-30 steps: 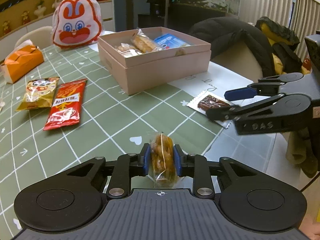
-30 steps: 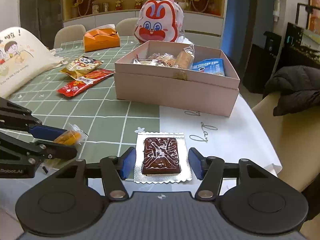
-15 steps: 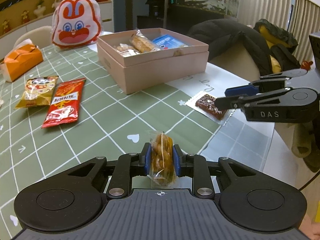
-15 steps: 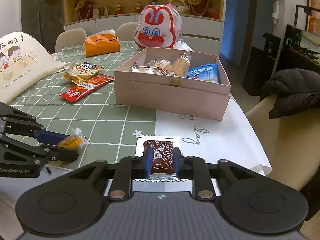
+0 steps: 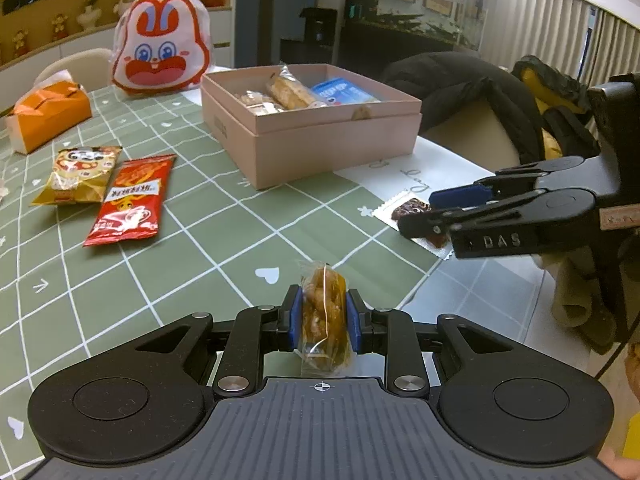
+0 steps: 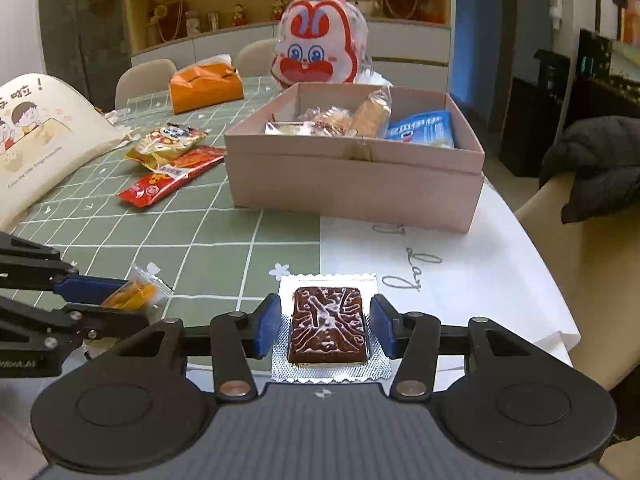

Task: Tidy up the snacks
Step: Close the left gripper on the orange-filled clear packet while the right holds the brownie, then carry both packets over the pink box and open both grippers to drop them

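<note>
Since the brown snack bar (image 6: 328, 326) in front of the pink box (image 6: 356, 184) looks light and crinkly-wrapped, I'd pinch its stiff long sides; the right gripper (image 6: 326, 330) is opening around it, pads clear, while the left gripper (image 5: 323, 320) is clenched on a soft twisted pastry (image 5: 323, 316).

Even indoor light – sharp focus – fisheye-bent edges

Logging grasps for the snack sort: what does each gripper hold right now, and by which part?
Left gripper pinches the clear-wrapped golden snack by its sides. Right gripper, opening, holds nothing; brown snack packet between.
</note>
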